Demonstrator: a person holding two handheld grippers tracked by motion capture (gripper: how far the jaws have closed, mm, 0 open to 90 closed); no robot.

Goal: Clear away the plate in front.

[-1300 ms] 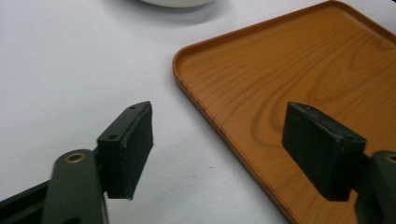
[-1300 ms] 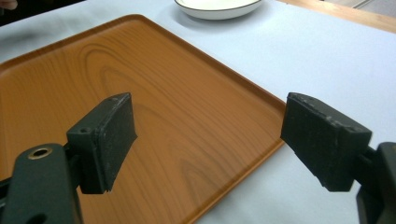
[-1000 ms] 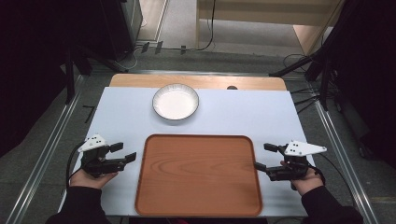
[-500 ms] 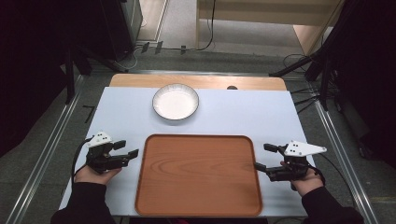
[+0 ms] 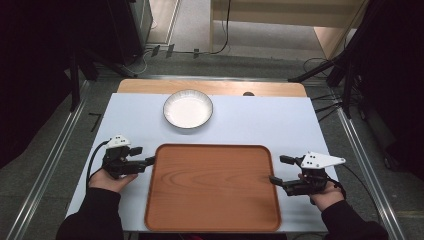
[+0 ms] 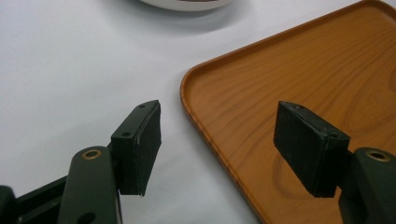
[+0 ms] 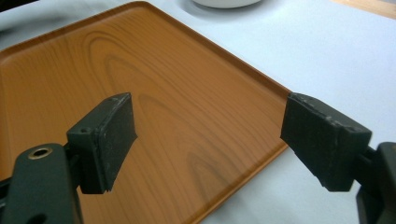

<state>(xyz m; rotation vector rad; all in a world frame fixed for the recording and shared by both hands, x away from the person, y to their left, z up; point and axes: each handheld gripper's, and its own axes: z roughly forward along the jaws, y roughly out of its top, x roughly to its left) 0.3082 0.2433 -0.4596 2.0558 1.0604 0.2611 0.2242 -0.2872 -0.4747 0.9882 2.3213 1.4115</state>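
Covering most of the table (image 5: 250, 117) is a pale blue-white sheet, with a strip of bare wood showing along the far edge. On the near half of it lies a square wooden tray (image 5: 212, 187) with rounded corners and a low raised rim, nothing on it. Beyond the tray's far left corner, just apart from it, stands a shallow white bowl (image 5: 188, 109). The person's two forearms in dark sleeves come in from the near side, one at each side of the tray. The right gripper (image 5: 278, 170) sits at the tray's right edge, its jaws standing wide apart with the rim between them: in the right gripper view one pad hangs over the wood and the other over the sheet, neither pressing on anything. The left gripper (image 5: 144, 157) is at the tray's left edge near the far left corner, also spread wide and holding nothing; in the left gripper view its left pad (image 6: 140, 144) is over the sheet and its right pad over the tray, straddling the rim.
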